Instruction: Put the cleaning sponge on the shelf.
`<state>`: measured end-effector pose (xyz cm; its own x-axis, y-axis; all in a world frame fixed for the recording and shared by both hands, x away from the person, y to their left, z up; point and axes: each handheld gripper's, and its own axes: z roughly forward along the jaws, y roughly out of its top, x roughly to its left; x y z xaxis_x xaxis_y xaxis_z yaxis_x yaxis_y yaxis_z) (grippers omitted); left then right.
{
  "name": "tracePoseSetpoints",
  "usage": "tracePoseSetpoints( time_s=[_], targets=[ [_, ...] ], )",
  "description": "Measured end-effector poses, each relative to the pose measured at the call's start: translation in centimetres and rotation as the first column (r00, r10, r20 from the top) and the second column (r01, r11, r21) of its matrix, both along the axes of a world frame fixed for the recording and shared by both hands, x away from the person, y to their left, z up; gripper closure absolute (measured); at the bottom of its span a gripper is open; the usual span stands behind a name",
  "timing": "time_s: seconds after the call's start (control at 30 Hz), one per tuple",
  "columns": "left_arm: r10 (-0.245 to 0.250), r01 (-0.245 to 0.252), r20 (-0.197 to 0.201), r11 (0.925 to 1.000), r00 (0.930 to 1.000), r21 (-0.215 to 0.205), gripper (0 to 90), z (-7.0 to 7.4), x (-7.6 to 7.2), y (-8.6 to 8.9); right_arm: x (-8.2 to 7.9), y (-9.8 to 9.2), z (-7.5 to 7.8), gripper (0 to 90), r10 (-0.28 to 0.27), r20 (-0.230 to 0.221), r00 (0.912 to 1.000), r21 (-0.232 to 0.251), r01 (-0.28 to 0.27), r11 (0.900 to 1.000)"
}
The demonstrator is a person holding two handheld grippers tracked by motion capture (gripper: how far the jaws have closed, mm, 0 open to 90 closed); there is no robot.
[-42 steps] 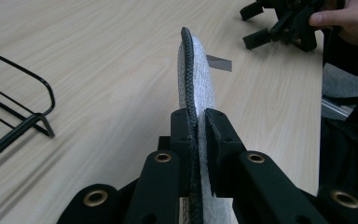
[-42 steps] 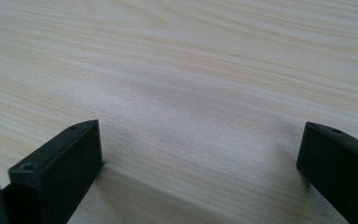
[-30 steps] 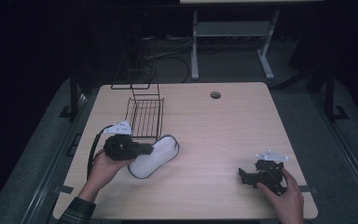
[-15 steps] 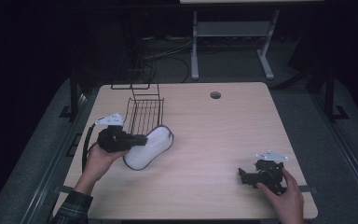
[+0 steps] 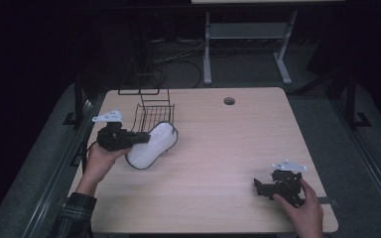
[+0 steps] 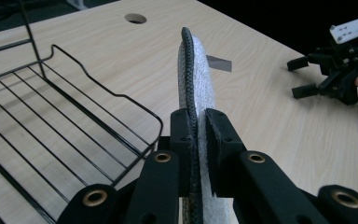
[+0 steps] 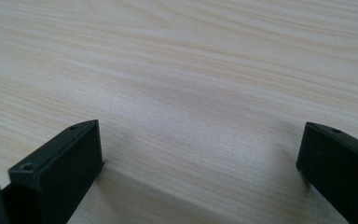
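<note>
**Left tool pinches a white insole beside the wire basket; right tool rests spread on the worktop**

At the left of the high view, the person's left hand [image 5: 98, 159] holds the left tool [image 5: 138, 138] raised over the left part of the worktop [image 5: 228, 163], pointing to the right. Its jaws are pressed together on the white insole [image 5: 153, 146], a flat, foot-shaped pad with a dark stitched rim. In the left gripper view the insole [image 6: 196, 88] stands on edge between the two black jaws, its dark rim running up the middle and its far end reaching out over the wood. The insole hangs just on the near side of the black wire basket [image 5: 153, 116], which sits toward the far left of the worktop; in the left gripper view the basket [image 6: 65, 121] lies just to the left of the jaws, and whether the insole touches its rim cannot be told.

Further right, a round cable hole [image 5: 229, 101] sits near the far edge of the worktop.

At the near right, well apart from the insole, the right hand [image 5: 305, 213] holds the right tool [image 5: 258, 187] low on the worktop, pointing left. The right gripper view shows its two jaws spread wide, with only bare wood between them.
</note>
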<state>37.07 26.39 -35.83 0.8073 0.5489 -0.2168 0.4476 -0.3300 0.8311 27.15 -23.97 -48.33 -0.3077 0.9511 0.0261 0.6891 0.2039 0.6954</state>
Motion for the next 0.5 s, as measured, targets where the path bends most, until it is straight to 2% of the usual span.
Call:
tracePoseSetpoints(
  time_s=[0.2,0.5],
  targets=[
    [0.025,-0.025,-0.003,0.9996,0.9997,-0.016,81.8,0.0,1.1,0.7,0.0,0.0,0.0,0.0,0.000,0.001,1.0000,-0.003,0.000,1.000],
    [0.058,-0.058,0.009,0.9983,0.9983,-0.008,81.7,0.7,2.8,1.6,0.0,0.0,0.0,0.0,-0.001,0.001,1.0000,-0.001,0.001,1.000]
  ],
)
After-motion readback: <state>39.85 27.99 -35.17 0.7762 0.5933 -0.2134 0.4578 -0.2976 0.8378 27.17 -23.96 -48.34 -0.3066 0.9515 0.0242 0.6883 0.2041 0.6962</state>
